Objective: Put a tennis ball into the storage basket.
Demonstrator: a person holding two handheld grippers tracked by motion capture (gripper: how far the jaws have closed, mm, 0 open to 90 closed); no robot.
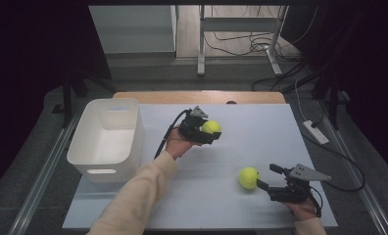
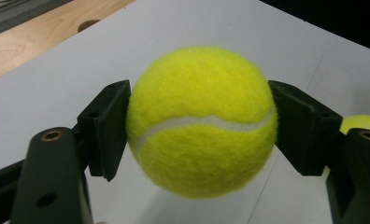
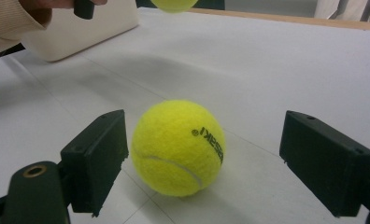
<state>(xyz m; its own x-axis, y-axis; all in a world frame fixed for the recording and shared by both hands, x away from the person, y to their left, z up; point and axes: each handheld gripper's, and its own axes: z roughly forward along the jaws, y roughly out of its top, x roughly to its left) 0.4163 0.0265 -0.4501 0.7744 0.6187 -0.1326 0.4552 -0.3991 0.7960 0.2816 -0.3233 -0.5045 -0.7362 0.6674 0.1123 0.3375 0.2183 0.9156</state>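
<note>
My left gripper (image 1: pixel 207 131) is shut on a yellow tennis ball (image 1: pixel 211 127) and holds it above the middle of the white mat. Both pads press the held ball's (image 2: pixel 202 121) sides in the left gripper view. A second tennis ball (image 1: pixel 249 177) rests on the mat at the front right. My right gripper (image 1: pixel 266 177) is open just right of it, jaws pointing left. In the right gripper view that second ball (image 3: pixel 178 147) lies between the jaws, close to the left pad (image 3: pixel 96 158) and well apart from the right pad (image 3: pixel 328 161).
A white plastic bin (image 1: pixel 109 138) stands at the mat's left side. The wooden table edge (image 1: pixel 199 97) runs behind the mat. A power strip (image 1: pixel 315 131) and cables lie off the right side.
</note>
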